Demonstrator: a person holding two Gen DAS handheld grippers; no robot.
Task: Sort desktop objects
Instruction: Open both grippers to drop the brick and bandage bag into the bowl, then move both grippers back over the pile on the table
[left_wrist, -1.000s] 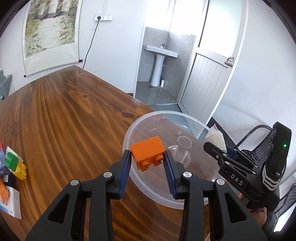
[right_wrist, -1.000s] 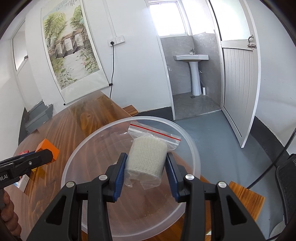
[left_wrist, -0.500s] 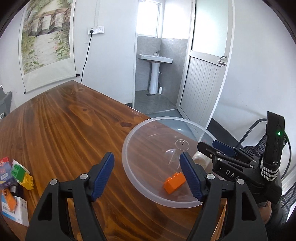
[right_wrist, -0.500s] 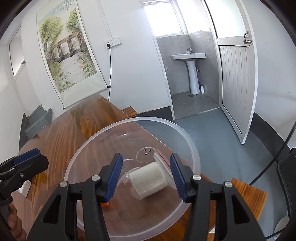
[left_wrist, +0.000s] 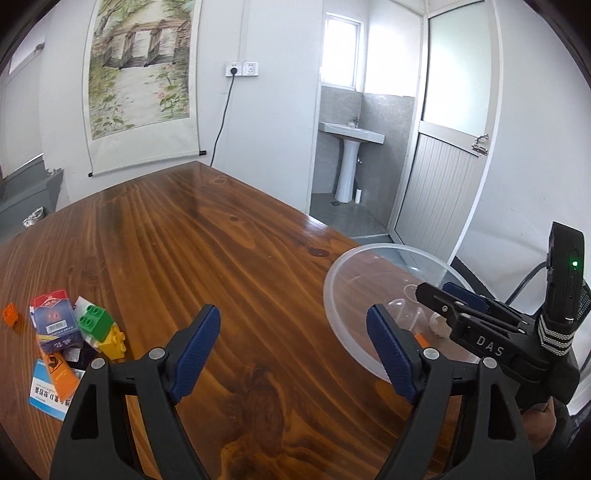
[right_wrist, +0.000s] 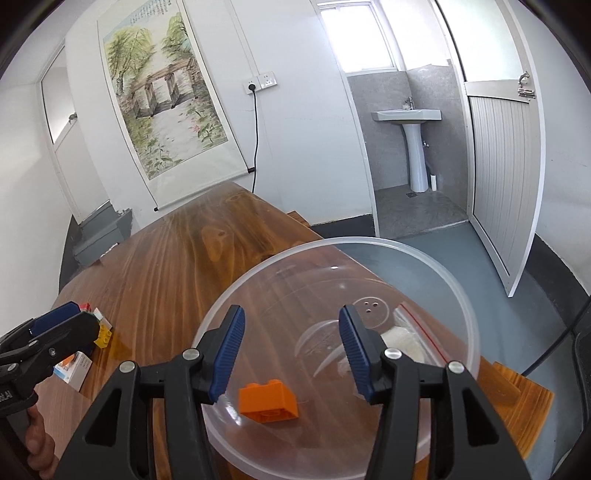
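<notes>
A clear plastic bowl (right_wrist: 458, 291) stands at the right end of the wooden table (left_wrist: 184, 251). An orange brick (right_wrist: 267, 400) and a bagged white gauze roll (right_wrist: 404, 341) lie inside it. My right gripper (right_wrist: 291, 349) is open and empty above the bowl. My left gripper (left_wrist: 293, 349) is open and empty over the table, left of the bowl (left_wrist: 340, 277). A pile at the left holds a green brick (left_wrist: 95, 322), a yellow brick (left_wrist: 115, 341), a small blue and red box (left_wrist: 54, 325) and an orange packet (left_wrist: 59, 373). A small orange brick (left_wrist: 10, 314) lies apart.
The right gripper's black body (left_wrist: 517, 332) shows over the bowl in the left wrist view. The left gripper's tip (right_wrist: 48, 336) shows at the left of the right wrist view. A white and blue box (left_wrist: 46, 395) lies by the pile. The table edge runs beside the bowl.
Both grippers opened and dropped their loads into the bowl: the orange brick from the left, the bagged gauze from the right. The left gripper then swung left, away from the bowl.
</notes>
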